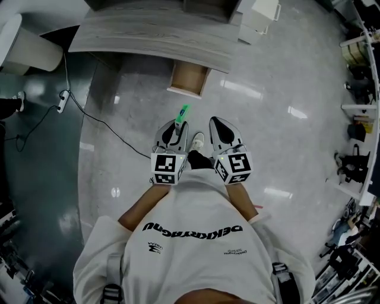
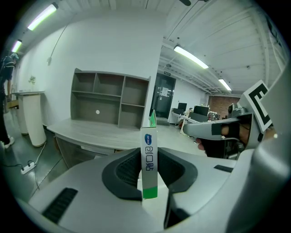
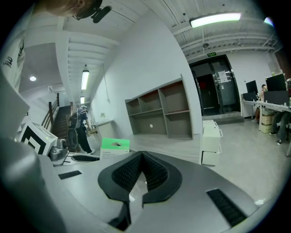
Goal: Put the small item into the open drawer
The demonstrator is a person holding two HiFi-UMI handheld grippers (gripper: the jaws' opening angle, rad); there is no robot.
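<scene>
My left gripper (image 1: 176, 127) is shut on a small white-and-green box (image 1: 183, 113), which sticks out forward past the jaws. In the left gripper view the small box (image 2: 149, 159) stands upright, clamped between the black pads. My right gripper (image 1: 221, 128) hangs beside it, shut with nothing between its pads (image 3: 157, 175); the small box (image 3: 114, 147) shows at its left. The open wooden drawer (image 1: 189, 78) juts out from under the grey desk (image 1: 154, 35), ahead of both grippers and some way off.
A grey shelf unit (image 2: 110, 99) stands on the desk. A white pedestal cabinet (image 1: 259, 18) sits to the desk's right. A power strip (image 1: 62, 102) with a black cable lies on the floor at the left. A person (image 3: 81, 128) stands far off.
</scene>
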